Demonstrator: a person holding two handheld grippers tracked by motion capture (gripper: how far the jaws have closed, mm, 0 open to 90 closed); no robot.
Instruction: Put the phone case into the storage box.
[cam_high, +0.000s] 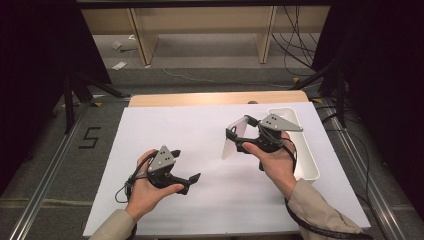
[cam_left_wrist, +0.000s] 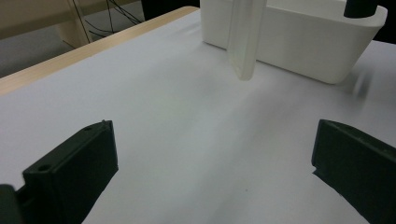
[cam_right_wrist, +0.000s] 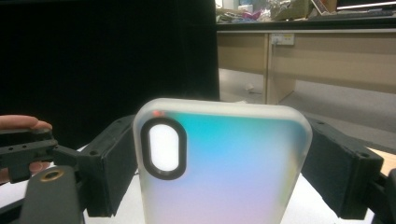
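Note:
A frosted, translucent phone case (cam_high: 234, 139) with an oval camera cutout (cam_right_wrist: 163, 148) stands on end over the white sheet, in front of the bin. My right gripper (cam_high: 240, 127) is shut on it, one black jaw pressing each long side of the phone case (cam_right_wrist: 224, 172). Whether its lower corner touches the sheet I cannot tell. My left gripper (cam_high: 187, 165) rests low at the near left of the sheet, open with nothing between its jaws. In the left gripper view, my left gripper (cam_left_wrist: 215, 172) faces the phone case (cam_left_wrist: 245, 37) across bare sheet.
A white sheet (cam_high: 190, 125) covers the wooden table (cam_high: 200, 98). A white oblong bin (cam_high: 306, 162) lies along its right edge, and a black object (cam_left_wrist: 359, 7) rises above the bin (cam_left_wrist: 303, 51). Cables and dark frame legs lie on the floor beyond.

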